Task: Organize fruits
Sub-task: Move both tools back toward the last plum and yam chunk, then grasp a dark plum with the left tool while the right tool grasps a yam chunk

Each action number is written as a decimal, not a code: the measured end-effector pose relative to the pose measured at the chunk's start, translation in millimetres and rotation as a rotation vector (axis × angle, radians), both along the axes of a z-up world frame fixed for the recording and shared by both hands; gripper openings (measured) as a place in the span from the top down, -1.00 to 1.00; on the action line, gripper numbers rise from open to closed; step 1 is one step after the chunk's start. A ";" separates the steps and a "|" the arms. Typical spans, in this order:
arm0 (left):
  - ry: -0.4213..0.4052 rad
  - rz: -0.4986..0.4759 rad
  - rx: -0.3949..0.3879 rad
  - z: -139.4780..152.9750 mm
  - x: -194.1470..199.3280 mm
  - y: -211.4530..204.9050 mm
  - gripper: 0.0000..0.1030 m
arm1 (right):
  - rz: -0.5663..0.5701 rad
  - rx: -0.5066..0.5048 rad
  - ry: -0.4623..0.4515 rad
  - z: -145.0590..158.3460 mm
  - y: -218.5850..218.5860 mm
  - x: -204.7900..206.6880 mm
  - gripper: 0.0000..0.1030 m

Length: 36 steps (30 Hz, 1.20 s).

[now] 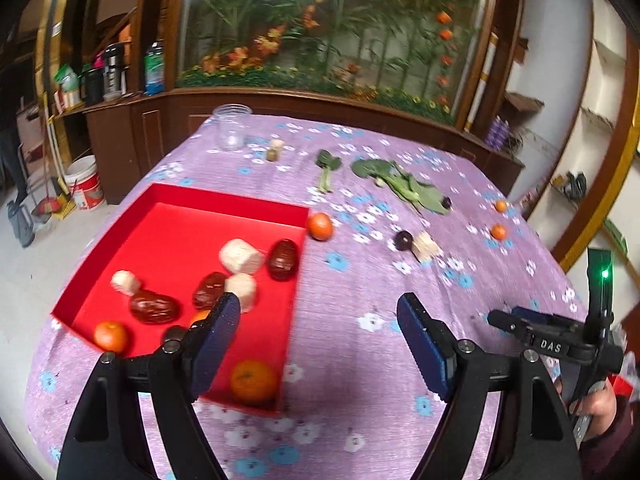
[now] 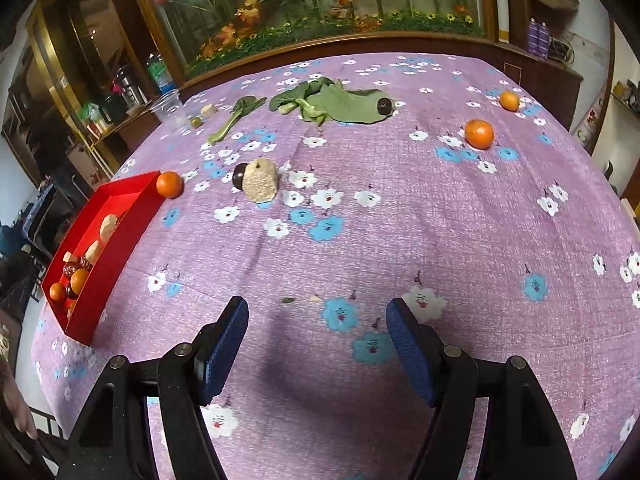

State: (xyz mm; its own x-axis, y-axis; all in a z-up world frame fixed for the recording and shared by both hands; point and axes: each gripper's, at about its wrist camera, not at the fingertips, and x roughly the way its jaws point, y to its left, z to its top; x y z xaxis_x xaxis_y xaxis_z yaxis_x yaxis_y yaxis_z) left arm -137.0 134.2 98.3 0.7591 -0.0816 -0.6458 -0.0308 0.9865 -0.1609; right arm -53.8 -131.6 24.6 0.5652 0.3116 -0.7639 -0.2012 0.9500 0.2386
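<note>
Left wrist view showed a shallow, square-cornered red tray [image 1: 224,200] of smooth card on a purple floral tablecloth [image 1: 360,288] with a woven grain. Inside the tray lay three glossy, wrinkled red dates [image 1: 283,259], pale cylindrical chunks [image 1: 240,257] with a chalky surface, and round, dimpled tangerines [image 1: 253,381]. Another tangerine [image 1: 320,226] sat on the cloth, touching the tray's far corner; two more [image 2: 479,133] lay well apart on the right side. A dark round fruit [image 2: 240,176] rested against a rough beige chunk [image 2: 262,180] mid-table, near limp green leaves [image 2: 344,106]. A clear plastic cup [image 1: 232,126] stood at the far edge. The left gripper [image 1: 319,308] and right gripper [image 2: 317,312] both had their ribbed blue pads spread wide, holding nothing.
</note>
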 end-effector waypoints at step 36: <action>0.042 -0.093 0.025 -16.8 70.8 -20.1 -0.55 | 0.107 -0.111 -0.084 -10.9 93.0 101.8 -0.07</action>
State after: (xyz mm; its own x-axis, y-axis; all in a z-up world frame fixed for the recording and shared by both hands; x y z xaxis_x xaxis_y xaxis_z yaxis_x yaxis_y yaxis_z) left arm -66.1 114.1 81.5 0.7215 -0.1341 -0.6793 0.0553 0.9891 -0.1364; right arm 48.0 -38.6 13.6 0.5970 0.2896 -0.7482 -0.3174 0.9417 0.1112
